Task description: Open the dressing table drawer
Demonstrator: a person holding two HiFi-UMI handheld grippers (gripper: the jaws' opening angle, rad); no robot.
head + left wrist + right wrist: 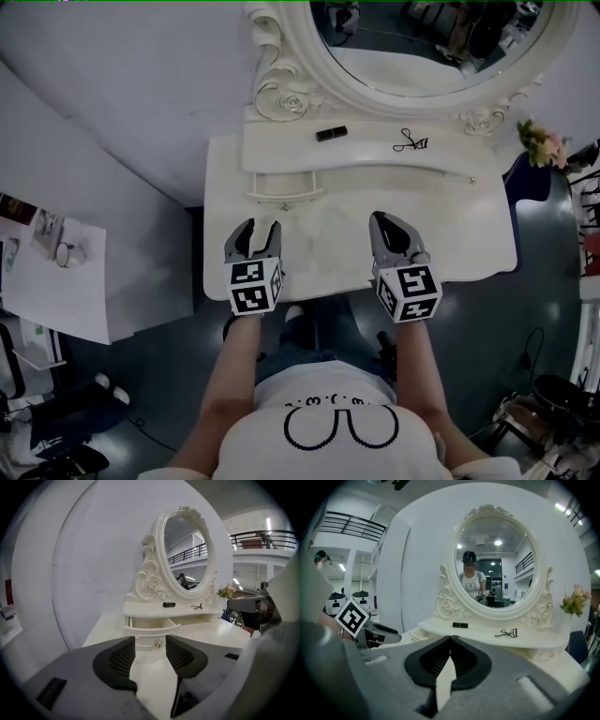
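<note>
your left gripper [261,230] low and left of centre over the worktop [469,234], its fingers [123,660] apart and gripping nothing, the drawer [286,187] just above it standing partly open, your right gripper [384,225] right of centre, fingers [433,660] together, empty

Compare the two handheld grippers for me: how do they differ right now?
The left gripper has its fingers spread apart; the right gripper has them closed tip to tip. The left gripper faces the pulled-out drawer; the right gripper faces bare tabletop. Both hold nothing and hover over the same table.
</note>
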